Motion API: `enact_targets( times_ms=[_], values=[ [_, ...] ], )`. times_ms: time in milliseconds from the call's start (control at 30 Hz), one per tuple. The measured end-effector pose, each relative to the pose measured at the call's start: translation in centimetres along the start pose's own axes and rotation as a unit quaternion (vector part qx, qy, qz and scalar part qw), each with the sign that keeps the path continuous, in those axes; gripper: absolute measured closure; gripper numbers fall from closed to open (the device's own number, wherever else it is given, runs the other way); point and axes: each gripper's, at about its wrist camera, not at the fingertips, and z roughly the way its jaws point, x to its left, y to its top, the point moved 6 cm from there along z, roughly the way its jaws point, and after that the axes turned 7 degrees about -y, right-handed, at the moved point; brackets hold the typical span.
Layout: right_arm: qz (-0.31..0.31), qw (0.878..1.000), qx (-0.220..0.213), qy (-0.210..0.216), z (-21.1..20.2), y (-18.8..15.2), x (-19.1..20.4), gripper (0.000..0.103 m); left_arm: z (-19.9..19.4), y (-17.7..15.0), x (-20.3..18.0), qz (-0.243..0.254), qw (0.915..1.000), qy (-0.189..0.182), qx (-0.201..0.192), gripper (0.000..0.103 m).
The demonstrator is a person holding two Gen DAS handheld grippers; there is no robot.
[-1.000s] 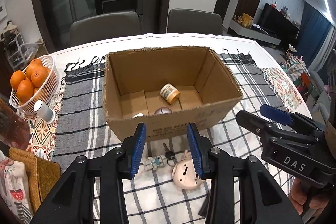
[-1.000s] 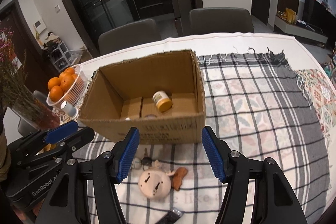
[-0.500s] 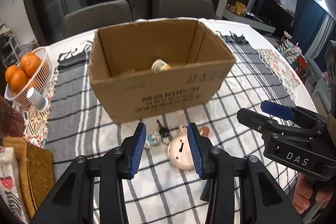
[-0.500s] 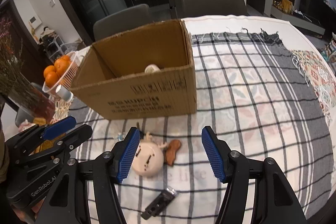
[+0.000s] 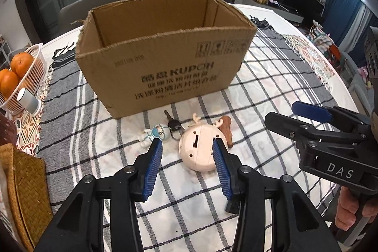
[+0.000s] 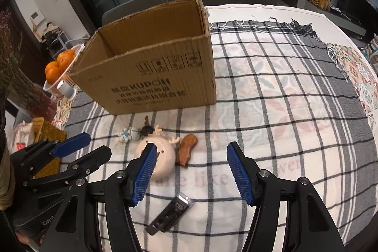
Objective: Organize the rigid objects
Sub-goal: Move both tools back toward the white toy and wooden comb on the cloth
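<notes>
An open cardboard box [image 5: 165, 72] stands on the checked cloth; it also shows in the right wrist view [image 6: 151, 77]. In front of it lie a round pink antlered toy [image 5: 200, 150] [image 6: 163, 155], a key with a small figure charm [image 5: 156, 134] [image 6: 128, 134], a brown wooden piece [image 5: 226, 129] [image 6: 186, 150] and a black-and-silver razor-like item [image 6: 171, 214]. My left gripper [image 5: 187, 167] is open, low over the cloth, its jaws either side of the toy's near edge. My right gripper [image 6: 191, 171] is open above the razor-like item.
A white basket of oranges [image 5: 23, 77] and a small white cylinder [image 5: 28, 99] sit at the left. A woven mat [image 5: 26, 188] lies at the near left. Chairs [image 5: 94, 4] stand behind the table. Dried flowers [image 6: 14, 67] stand at the left of the right view.
Both grippers have dropped lower and pulled back from the box; its inside is out of sight now. The toy and keys sit closer between my left jaws.
</notes>
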Motion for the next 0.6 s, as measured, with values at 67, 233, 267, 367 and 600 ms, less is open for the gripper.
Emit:
enact_targets(
  times_ms=[67, 233, 267, 367, 600],
  values=[
    [-0.004, 1.000, 0.002, 0.002, 0.3, -0.3, -0.1, 0.040, 0.4, -0.5, -0.3, 0.007, 1.0000, -0.004, 0.003, 0.059],
    [-0.038, 0.999, 0.007, 0.014, 1.4, -0.9, 0.1, 0.040, 1.6, -1.5, -1.0, 0.032, 0.9994, -0.003, 0.014, 0.054],
    [-0.051, 0.999, 0.010, 0.017, 1.7, -1.0, 0.2, 0.040, 1.9, -1.8, -1.2, 0.039, 0.9991, -0.004, 0.016, 0.054],
    [-0.075, 0.997, 0.026, 0.013, 2.6, -1.6, 0.3, 0.040, 2.7, -2.3, -1.4, 0.049, 0.9984, -0.008, 0.025, 0.051],
    [-0.124, 0.991, 0.041, 0.008, 3.9, -2.7, 0.8, 0.040, 4.4, -3.1, -1.8, 0.077, 0.9953, -0.033, 0.050, 0.043]
  ],
)
